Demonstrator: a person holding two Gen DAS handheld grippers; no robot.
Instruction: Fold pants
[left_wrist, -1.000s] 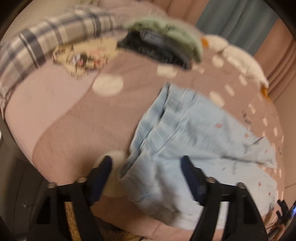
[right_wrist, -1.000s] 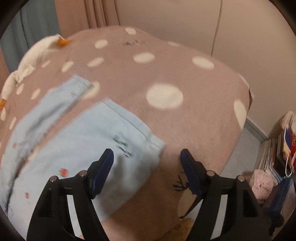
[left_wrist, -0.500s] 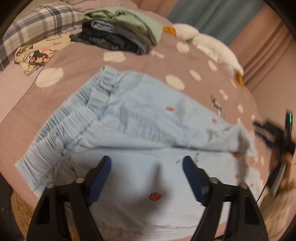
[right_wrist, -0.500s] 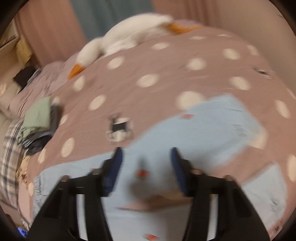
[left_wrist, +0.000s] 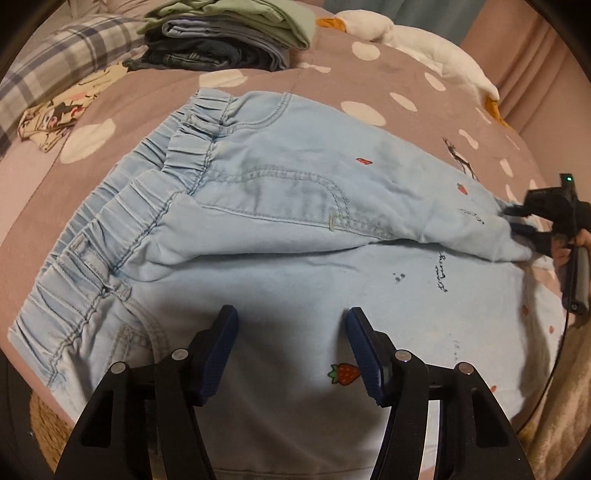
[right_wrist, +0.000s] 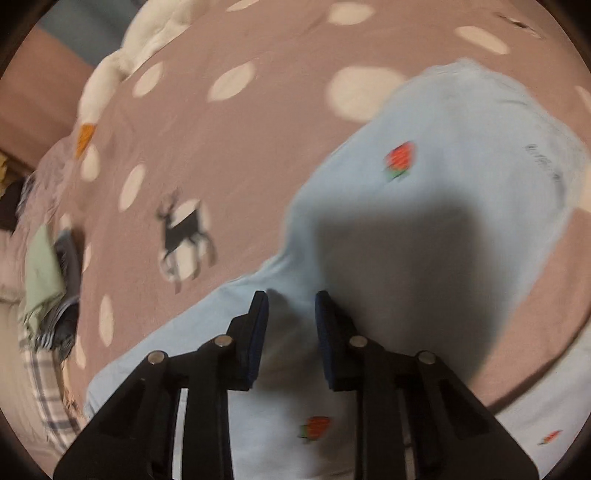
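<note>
Left gripper (left_wrist: 290, 314): spread wide and empty, hovering low at the bottom centre of the left wrist view, just over the near leg of the light blue soft-denim pants (left_wrist: 295, 177) with the small strawberry prints. Clasps nothing; casts a shadow on the cloth between its fingers.

Right gripper (right_wrist: 291, 297): jaws drawn close on a raised ridge of the blue cloth, apparently pinching the end of the far leg. Shows up small at the right edge of the left wrist view too (left_wrist: 543, 218), touching that leg's hem. Blurred in its own view, so the bite cannot be judged finely.

Pants (right_wrist: 443, 147): spread across the middle of the mauve bedspread with white polka dots (left_wrist: 166, 96), gathered elastic waistband toward the left of the frame, far leg lying partly over the near one, leg ends toward the right.

Handling, as a judgement: light, limp, not fragile, not slippery; likely to sag and crease wherever unsupported. Thickest and firmest at the waistband and the hems, so best taken there, at a corner or seam, not mid-panel. Probably needs smoothing of the overlapped leg before the next fold.

Farther out, along the top of the frame: stack of folded green, grey and dark denim clothes (left_wrist: 221, 37), white plush goose with an orange beak (left_wrist: 424, 40), grey plaid pillow (left_wrist: 55, 62) at upper left.
</note>
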